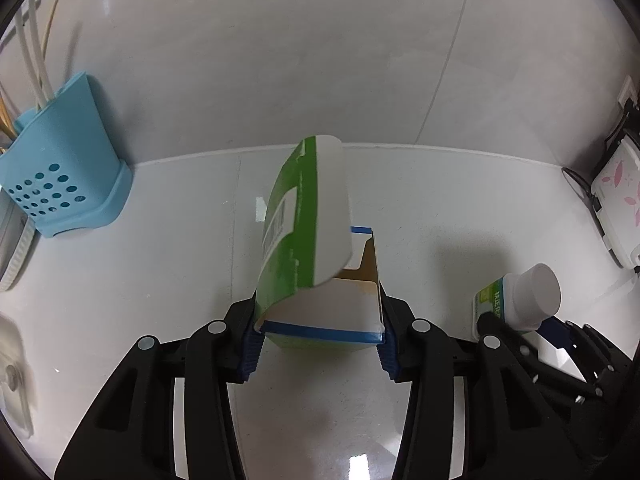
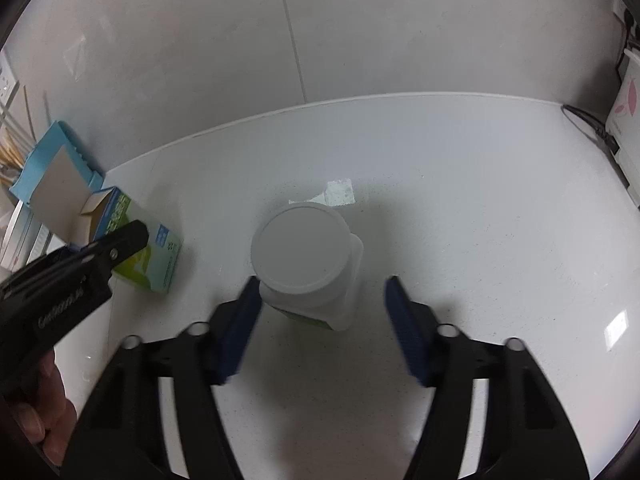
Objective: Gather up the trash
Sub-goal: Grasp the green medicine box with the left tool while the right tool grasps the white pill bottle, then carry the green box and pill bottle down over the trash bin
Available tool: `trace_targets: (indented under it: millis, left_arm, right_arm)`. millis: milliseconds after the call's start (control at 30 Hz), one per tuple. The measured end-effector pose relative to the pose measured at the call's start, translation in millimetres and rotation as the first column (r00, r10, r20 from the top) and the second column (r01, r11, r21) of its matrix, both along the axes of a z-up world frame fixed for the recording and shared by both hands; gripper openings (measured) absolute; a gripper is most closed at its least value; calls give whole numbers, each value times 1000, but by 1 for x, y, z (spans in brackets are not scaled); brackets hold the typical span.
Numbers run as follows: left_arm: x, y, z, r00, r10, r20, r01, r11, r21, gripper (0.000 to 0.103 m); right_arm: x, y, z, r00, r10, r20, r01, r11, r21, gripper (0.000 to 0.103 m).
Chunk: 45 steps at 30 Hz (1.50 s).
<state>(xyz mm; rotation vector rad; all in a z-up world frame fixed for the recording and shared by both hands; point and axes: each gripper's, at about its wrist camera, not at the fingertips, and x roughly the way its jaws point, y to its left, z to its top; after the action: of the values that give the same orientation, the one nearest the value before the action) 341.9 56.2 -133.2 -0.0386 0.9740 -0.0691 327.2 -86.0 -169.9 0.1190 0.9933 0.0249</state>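
Flanking the carton (image 1: 320,320): blue caddy (image 1: 64,160), white bottle (image 1: 520,300).

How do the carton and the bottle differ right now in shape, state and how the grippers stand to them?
The carton is a box with its lid flap open; the bottle is round with its white cap on. The left gripper is shut on the carton, while the right gripper is open around the bottle, its blue pads apart. Both carry green labelling and sit over the white counter.

Even overhead light is glaring off the glossy counter (image 1: 360,464), shadows are pooling right of the bottle (image 2: 308,264), fisheye edges are bending and vignetting.
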Motion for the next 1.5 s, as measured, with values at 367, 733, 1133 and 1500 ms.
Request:
trace_targets:
  millis: [367, 733, 1133, 1500]
  left_arm:
    - [-27, 8, 7, 1000, -23, 10, 24, 1000, -15, 45]
    - [-70, 3, 17, 999, -44, 15, 44, 999, -4, 45]
    - [-140, -6, 32, 999, -46, 26, 47, 999, -9, 45]
    - [-210, -25, 43, 998, -52, 36, 53, 998, -20, 45]
  right_arm:
    - [-25, -14, 9, 999, 34, 9, -34, 999, 10, 41]
    - [-66, -25, 32, 997, 61, 38, -60, 998, -9, 40]
    - [-129, -46, 59, 993, 91, 70, -90, 996, -19, 40]
    - [-196, -61, 74, 986, 130, 104, -130, 991, -11, 39]
